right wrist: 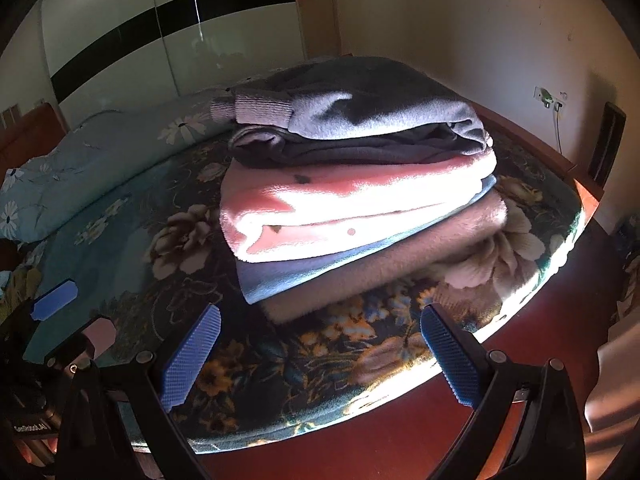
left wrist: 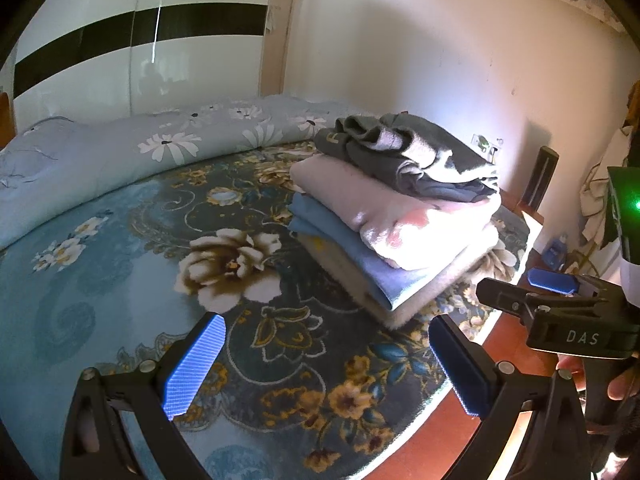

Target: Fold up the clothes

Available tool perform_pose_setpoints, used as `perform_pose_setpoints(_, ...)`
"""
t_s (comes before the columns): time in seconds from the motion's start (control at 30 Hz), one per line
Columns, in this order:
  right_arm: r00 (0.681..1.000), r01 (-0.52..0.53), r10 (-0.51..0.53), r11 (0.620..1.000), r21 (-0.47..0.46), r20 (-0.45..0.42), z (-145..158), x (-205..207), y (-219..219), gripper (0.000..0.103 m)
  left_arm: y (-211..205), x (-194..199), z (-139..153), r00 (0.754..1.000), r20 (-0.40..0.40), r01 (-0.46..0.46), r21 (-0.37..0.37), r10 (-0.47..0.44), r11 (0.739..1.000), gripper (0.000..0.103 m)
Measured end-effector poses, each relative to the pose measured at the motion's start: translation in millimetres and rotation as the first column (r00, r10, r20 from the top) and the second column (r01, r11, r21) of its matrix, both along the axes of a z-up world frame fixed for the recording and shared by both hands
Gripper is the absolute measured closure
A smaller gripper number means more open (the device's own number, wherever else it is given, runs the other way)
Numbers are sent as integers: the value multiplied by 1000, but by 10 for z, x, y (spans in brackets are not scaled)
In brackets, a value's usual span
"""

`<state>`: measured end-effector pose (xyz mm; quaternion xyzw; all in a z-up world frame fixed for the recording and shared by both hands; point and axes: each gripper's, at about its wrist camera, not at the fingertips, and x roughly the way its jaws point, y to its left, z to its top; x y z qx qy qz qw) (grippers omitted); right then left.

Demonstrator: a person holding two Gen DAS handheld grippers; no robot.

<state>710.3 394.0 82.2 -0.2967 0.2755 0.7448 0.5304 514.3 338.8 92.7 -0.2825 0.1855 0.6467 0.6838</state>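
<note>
- My left gripper (left wrist: pixel 324 364) is spread wide, nothing between its blue pads (left wrist: pixel 192 368), hovering over the floral blanket (left wrist: pixel 120 240) near the bed's edge.
- My right gripper (right wrist: pixel 320 356) is also spread wide and holding nothing; its pads (right wrist: pixel 192 356) frame the blanket edge just short of the stack.
- In the left view I see the right gripper (left wrist: pixel 560 300) at far right, over the bed's edge beside the stack; its jaw gap isn't readable from that angle.
- In the right view the left gripper (right wrist: pixel 56 300) shows at far left, partly in shadow.
- Clothes stack (left wrist: pixel 396 216) sits folded on the blanket near the bed's right edge, ahead of both grippers, touched by neither.
- Stack order from top: grey sweater (right wrist: pixel 360 116), pink fleece (right wrist: pixel 344 204), blue piece (right wrist: pixel 288 276), beige piece (right wrist: pixel 380 280) at the bottom, resting on the blanket.
- Sweater's ribbed cuff (right wrist: pixel 256 106) pokes out on the left side in the right view.
- Strong sunlight blows out the pink fleece and the blanket edge.
- Rolled light-blue daisy duvet (left wrist: pixel 140 148) lies along the far side of the bed, behind the stack.
- White wardrobe (left wrist: pixel 120 40) with a black band stands behind the bed.
- Wall socket (left wrist: pixel 486 146) with something plugged in, on the wall right of the stack.
- Red-brown floor (right wrist: pixel 400 432) shows below the bed edge.
</note>
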Motion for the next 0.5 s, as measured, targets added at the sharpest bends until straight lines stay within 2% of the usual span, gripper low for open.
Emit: perform_pose_setpoints(0.5, 999, -5, 4, 1000, 23, 32, 116, -39, -191, 2, -167, 124, -19, 999, -27, 24, -1, -24, 1000, 0)
